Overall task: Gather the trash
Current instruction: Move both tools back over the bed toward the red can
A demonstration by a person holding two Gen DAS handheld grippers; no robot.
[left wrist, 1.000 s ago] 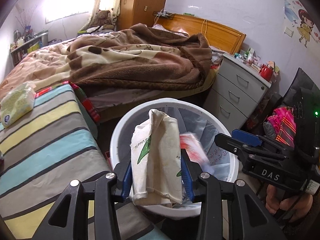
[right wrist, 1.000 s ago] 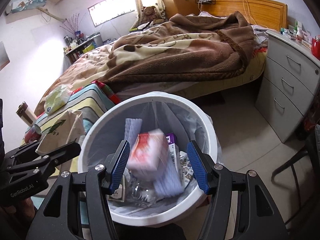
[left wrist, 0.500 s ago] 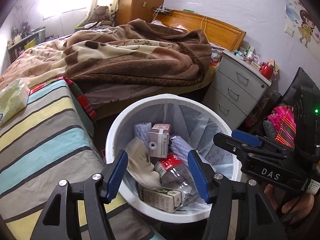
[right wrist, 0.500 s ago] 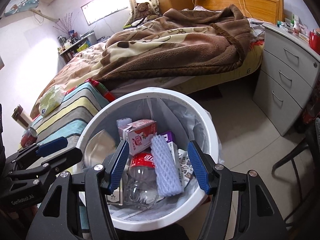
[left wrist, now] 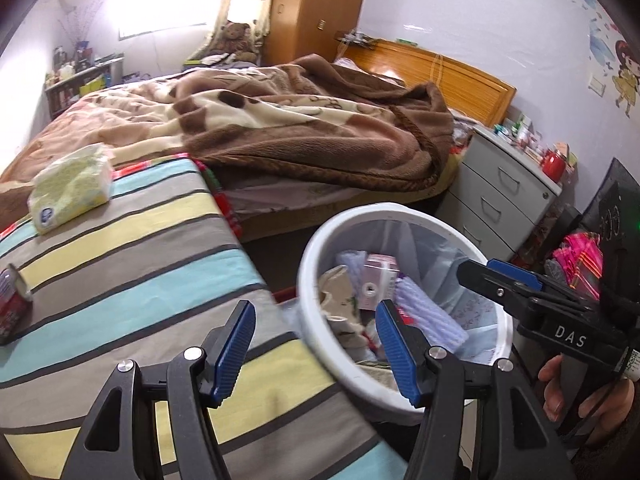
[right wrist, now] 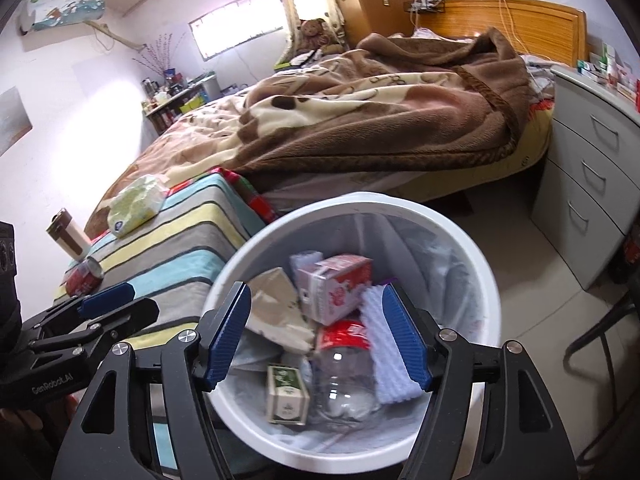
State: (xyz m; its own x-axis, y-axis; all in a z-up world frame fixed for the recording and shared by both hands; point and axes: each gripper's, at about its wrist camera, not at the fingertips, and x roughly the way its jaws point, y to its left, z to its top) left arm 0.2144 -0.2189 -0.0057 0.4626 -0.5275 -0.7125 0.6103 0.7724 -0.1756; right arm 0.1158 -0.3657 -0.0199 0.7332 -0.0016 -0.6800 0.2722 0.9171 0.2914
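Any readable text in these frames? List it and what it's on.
"DAS": white letters on the right gripper body, left wrist view.
"GenRobot.AI": on the left gripper body, right wrist view.
Red-labelled bottle, pink carton, green-and-white box in the bin: print too blurred to read.
Tissue pack logo, red can: unreadable.

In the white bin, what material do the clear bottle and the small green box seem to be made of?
Clear bottle: probably thin glossy plastic, see-through with bright highlights and a red label. Small green box: apparently printed cardboard, matte, with sharp folded edges.
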